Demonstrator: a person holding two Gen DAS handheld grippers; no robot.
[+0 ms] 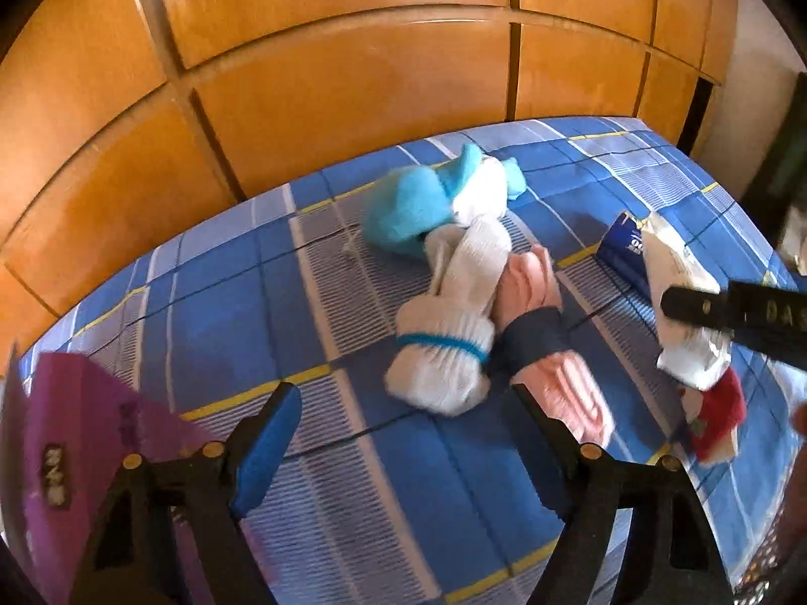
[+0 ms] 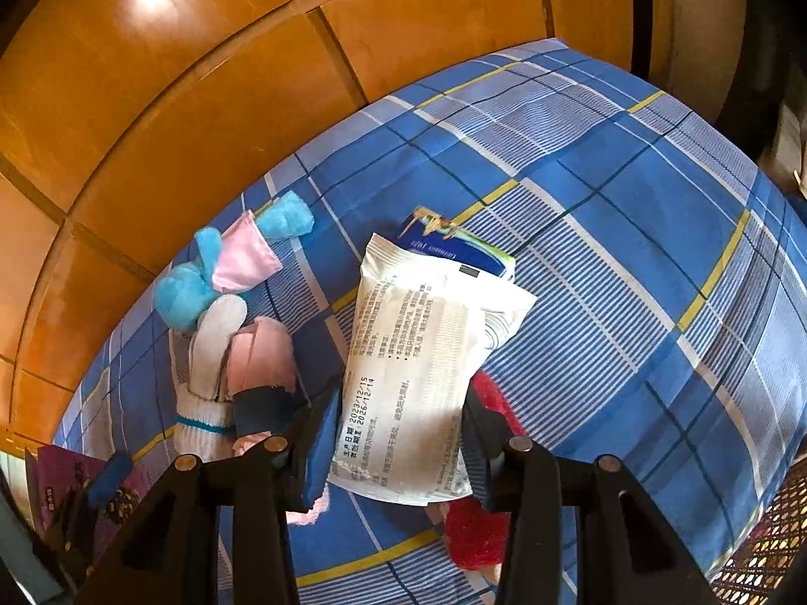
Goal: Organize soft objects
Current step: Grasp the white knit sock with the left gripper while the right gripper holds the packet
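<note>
My right gripper (image 2: pixel 398 448) is clamped on the white wipes pack (image 2: pixel 418 363), which stands up between the fingers above the blue plaid bedsheet (image 2: pixel 630 232). My left gripper (image 1: pixel 403 428) has its jaws spread wide, holding nothing, low over the sheet just short of the socks.

Only the right wrist view shows the print and dates on the pack, plus the plush's pink patch. The left view shows the pack from the side, with the right gripper's finger (image 1: pixel 706 305) across it.

Count (quick): one white sock bundle (image 1: pixel 444 348) with a teal band, one pink sock bundle (image 1: pixel 550 348) with a dark cuff, touching side by side; one blue plush toy (image 1: pixel 423 206) just behind them; one dark blue packet (image 2: pixel 454 247) behind the pack; one red soft item (image 1: pixel 716 413) beneath it; one purple package (image 1: pixel 65 433) at my left.

The wooden wardrobe (image 1: pixel 353 75) runs right along the sheet's far edge. Bare sheet stretches right of the pack to the bed edge.
</note>
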